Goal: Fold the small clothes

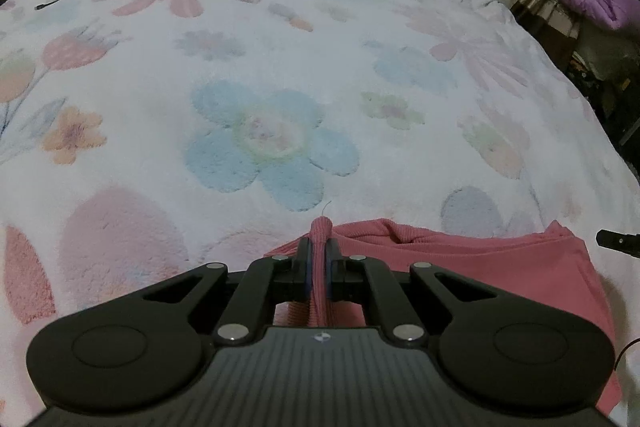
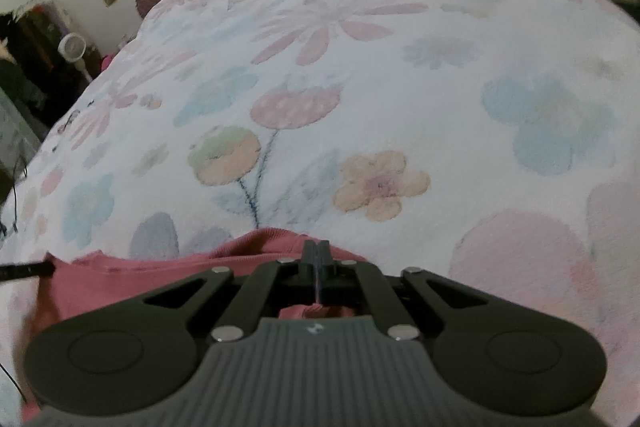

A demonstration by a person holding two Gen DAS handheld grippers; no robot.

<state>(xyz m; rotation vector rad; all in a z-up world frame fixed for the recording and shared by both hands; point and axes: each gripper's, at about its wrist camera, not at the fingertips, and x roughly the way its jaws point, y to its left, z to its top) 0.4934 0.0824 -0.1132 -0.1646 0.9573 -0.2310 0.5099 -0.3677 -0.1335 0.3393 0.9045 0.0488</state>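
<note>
While claws point(image 1: 319, 251) point(image 2: 316, 253) pinch garment point(image 1: 460, 259) edge, blanket point(image 1: 280, 67) beyond

Ribbed pink knit garment point(image 1: 460, 259) on fluffy plush floral blanket point(image 1: 280, 67).

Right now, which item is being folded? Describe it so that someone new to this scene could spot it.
Start from the floral fleece blanket that covers the bed. At its near edge lies the pink garment, a ribbed knit. It is the only plain, solid-coloured cloth on the blanket, and the left gripper and right gripper each pinch it.
</note>
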